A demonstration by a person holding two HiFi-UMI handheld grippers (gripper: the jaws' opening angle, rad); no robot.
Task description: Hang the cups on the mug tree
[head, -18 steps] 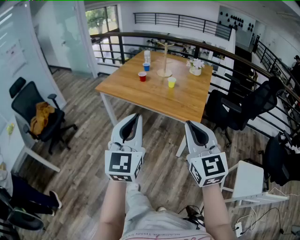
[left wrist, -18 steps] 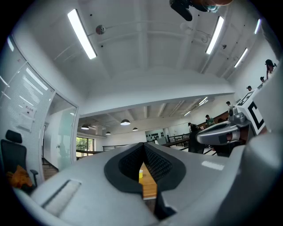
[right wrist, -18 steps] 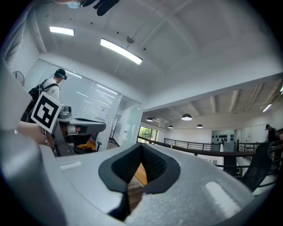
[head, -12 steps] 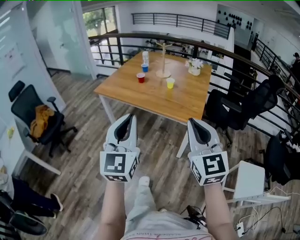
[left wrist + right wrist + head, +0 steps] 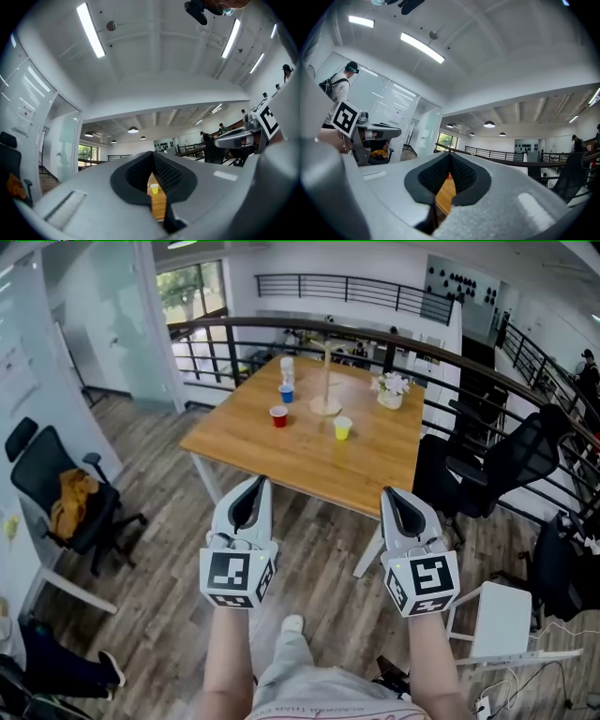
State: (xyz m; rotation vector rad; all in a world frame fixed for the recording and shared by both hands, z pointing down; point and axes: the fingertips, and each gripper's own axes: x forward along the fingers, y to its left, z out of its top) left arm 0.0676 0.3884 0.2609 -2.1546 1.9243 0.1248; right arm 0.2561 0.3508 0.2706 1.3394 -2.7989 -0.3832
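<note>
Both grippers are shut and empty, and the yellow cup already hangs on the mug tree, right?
No: the head view shows the yellow cup standing on the table near the mug tree, not hanging. The left gripper and right gripper are indeed shut and empty.

Daylight is entering through the window (image 5: 192, 287) at eleven o'clock — everything is looking bright and sharp. Ceiling strips (image 5: 91, 30) are glaring; fisheye curvature is darkening the gripper views' corners.
</note>
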